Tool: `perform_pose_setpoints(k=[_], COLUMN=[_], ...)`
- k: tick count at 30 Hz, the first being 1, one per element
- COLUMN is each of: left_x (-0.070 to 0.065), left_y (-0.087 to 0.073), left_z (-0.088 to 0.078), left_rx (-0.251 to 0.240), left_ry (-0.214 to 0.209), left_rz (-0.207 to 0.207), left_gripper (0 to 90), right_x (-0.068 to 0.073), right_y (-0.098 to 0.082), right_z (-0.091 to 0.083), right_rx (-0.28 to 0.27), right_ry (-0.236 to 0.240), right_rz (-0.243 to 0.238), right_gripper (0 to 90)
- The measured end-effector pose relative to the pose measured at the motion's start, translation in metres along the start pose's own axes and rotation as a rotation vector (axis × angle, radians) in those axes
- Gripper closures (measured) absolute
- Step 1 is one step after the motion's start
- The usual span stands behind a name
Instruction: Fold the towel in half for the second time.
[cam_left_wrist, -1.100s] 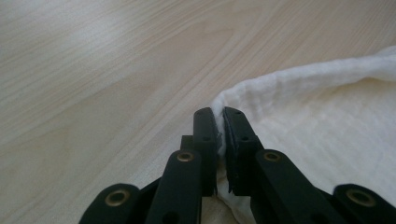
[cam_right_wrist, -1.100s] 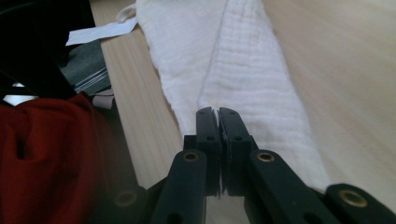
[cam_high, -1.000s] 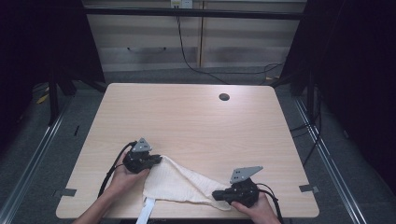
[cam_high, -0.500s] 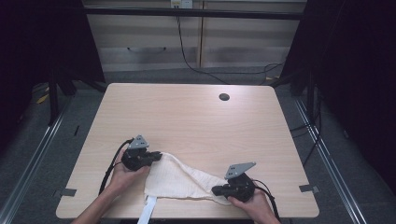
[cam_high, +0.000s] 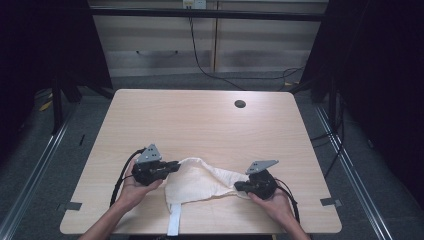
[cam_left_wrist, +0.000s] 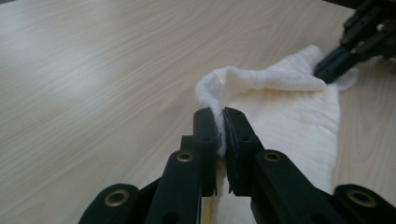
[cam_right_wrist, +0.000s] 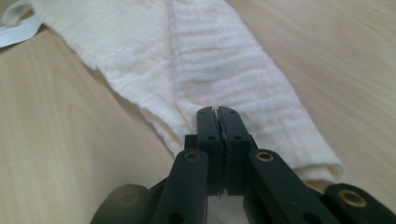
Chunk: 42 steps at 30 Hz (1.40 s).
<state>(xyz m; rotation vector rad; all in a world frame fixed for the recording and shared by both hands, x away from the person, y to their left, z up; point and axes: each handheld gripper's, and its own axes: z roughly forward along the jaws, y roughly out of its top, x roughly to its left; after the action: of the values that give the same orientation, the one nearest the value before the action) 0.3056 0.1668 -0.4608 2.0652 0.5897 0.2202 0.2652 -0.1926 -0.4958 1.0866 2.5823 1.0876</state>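
high view, cream cloth pinched between left tongs, right tongs

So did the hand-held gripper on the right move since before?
Yes. The right hand-held gripper slid left along the table's near edge, toward the left hand-held gripper, bunching the white cloth between them.
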Motion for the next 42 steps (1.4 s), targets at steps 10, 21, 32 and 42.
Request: perform_pose_setpoints(k=[10, 21, 32, 42], left_x=[-0.033, -0.059, -0.061, -0.058], left_y=[-0.013, -0.033, -0.044, -0.046], left_z=[-0.007, 0.005, 0.007, 0.005], left_rx=[0.059, 0.176, 0.213, 0.206], left_ry=[-0.107, -0.217, -0.232, -0.193], left_rz=[0.094, 0.153, 0.176, 0.175], left_gripper=[84.0, 83.9, 84.1, 84.5], right_x=[-0.008, -0.008, -0.004, -0.006], right_y=[0.003, 0.001, 0.0, -0.023], right_z=[0.001, 0.001, 0.0, -0.023], right_rx=[-0.001, -0.016, -0.017, -0.023], right_ry=[-0.04, -0.041, -0.072, -0.151], right_rz=[0.014, 0.027, 0.014, 0.025], right_gripper=[88.9, 88.9, 88.8, 88.7])
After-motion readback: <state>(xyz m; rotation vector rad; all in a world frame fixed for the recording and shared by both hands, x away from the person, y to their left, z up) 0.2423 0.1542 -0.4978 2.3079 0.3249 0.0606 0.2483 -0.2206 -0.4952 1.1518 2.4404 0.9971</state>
